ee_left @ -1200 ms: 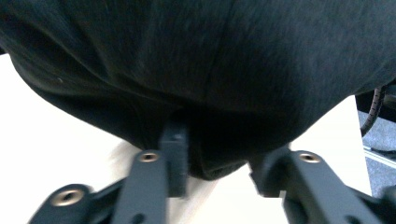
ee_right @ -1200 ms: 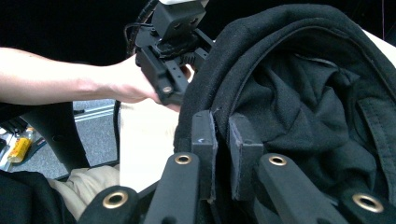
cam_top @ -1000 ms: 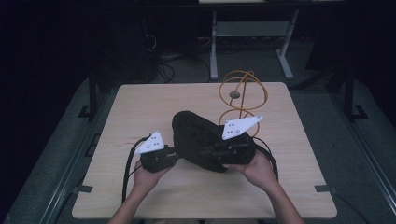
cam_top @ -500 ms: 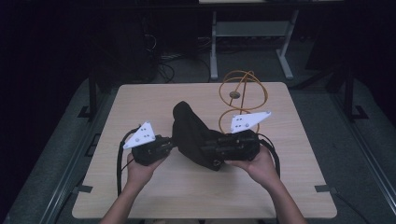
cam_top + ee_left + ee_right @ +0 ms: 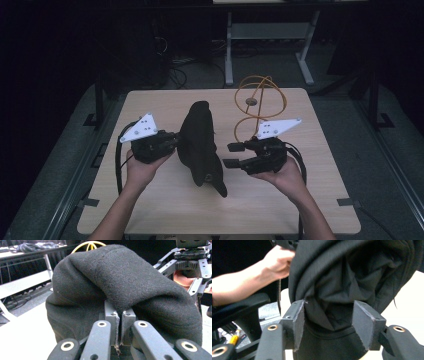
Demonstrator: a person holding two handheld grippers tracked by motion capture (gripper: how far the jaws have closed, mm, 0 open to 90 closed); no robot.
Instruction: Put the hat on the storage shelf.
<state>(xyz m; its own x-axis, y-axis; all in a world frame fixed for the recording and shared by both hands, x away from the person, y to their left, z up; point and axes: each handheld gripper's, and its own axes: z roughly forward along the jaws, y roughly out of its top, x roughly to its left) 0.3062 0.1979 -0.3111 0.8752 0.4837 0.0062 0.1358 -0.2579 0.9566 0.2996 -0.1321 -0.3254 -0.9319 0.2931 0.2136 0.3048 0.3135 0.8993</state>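
Black cloth (image 5: 200, 145) stands bunched at mid-table (image 5: 150, 215), its left edge pinched tight in the left gripper (image 5: 172, 141). Beside its right edge, the right gripper (image 5: 234, 155) gapes wide, wooden tabletop bare around.

Pretty dim room overall, with light from above hitting just the table (image 5: 300, 210) while everything around it from 9 through 12 to 3 o'clock drops to near black, the high view is soft and grainy, and both gripper views get blurry on the close-up black cloth (image 5: 130, 282).
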